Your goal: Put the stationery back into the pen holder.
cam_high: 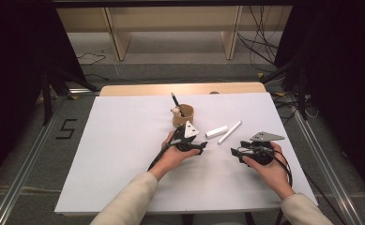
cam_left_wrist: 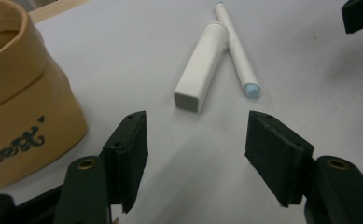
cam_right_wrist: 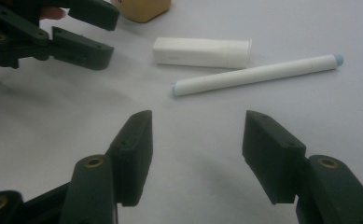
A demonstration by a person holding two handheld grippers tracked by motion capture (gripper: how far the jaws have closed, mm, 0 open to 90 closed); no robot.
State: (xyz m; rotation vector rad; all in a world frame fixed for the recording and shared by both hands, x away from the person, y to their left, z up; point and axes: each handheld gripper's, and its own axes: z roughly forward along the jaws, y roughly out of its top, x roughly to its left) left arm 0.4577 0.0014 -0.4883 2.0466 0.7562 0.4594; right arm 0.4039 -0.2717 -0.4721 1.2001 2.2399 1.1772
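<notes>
White table sheet point(cam_high: 124, 154), two white pieces lying loose ahead of us.
Our left gripper point(cam_left_wrist: 195, 149) and right gripper point(cam_right_wrist: 195, 149), both spread and empty, face the stubby white square-ended cap point(cam_left_wrist: 200, 67) and slim white pen point(cam_right_wrist: 258, 74), placed for pickup.

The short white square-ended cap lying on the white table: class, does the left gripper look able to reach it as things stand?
Probably yes. The left gripper faces the short white cap, jaws apart and empty, with bare table between; the tan cup stands off to one side.
</notes>
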